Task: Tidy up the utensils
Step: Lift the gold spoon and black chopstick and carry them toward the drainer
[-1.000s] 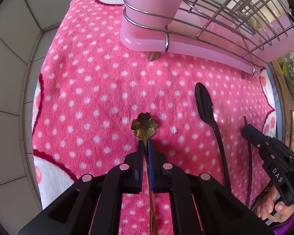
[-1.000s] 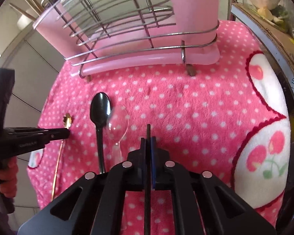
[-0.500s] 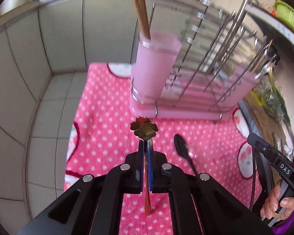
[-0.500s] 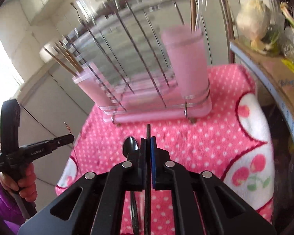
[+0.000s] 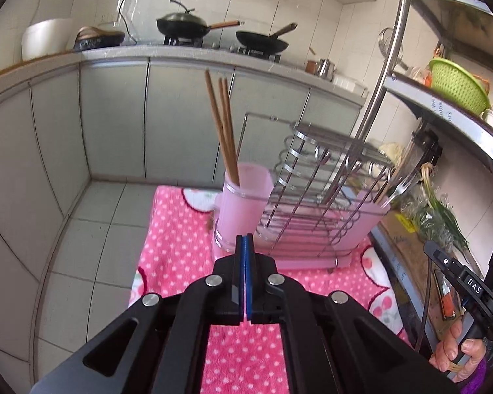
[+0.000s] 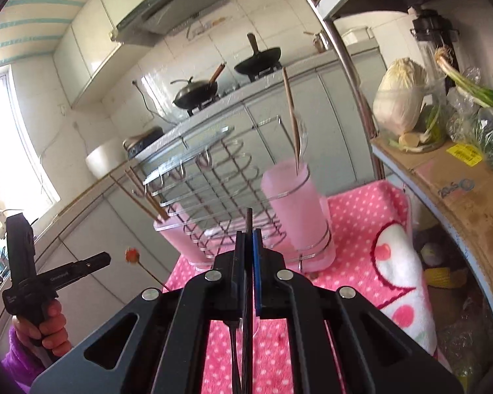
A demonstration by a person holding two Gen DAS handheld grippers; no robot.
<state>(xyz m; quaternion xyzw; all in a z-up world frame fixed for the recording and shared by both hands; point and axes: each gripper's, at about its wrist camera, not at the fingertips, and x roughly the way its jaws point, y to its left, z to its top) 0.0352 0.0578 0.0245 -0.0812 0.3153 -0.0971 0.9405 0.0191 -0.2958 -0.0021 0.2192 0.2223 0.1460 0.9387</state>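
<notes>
My left gripper (image 5: 245, 246) is shut. No utensil shows between its fingers in its own view, but the right wrist view shows a gold flower-topped spoon (image 6: 132, 255) hanging from it (image 6: 106, 258) in the air. My right gripper (image 6: 249, 234) is shut on a thin black utensil handle (image 6: 248, 218) that sticks up past the fingertips; it also shows in the left wrist view (image 5: 427, 290). Ahead stands a wire dish rack (image 5: 315, 184) with a pink cup holding chopsticks (image 5: 243, 203) and a second pink cup (image 6: 295, 210) holding a fork.
The rack stands on a pink polka-dot towel (image 5: 177, 246). A black spoon handle (image 6: 234, 354) lies on the towel under my right gripper. A shelf with cabbage (image 6: 401, 98) and greens is at the right. Grey cabinets and a stove with woks (image 5: 184, 26) are behind.
Both grippers have risen well above the towel and tilted up, each keeping its utensil. The flower spoon head has dropped out of the left wrist view.
</notes>
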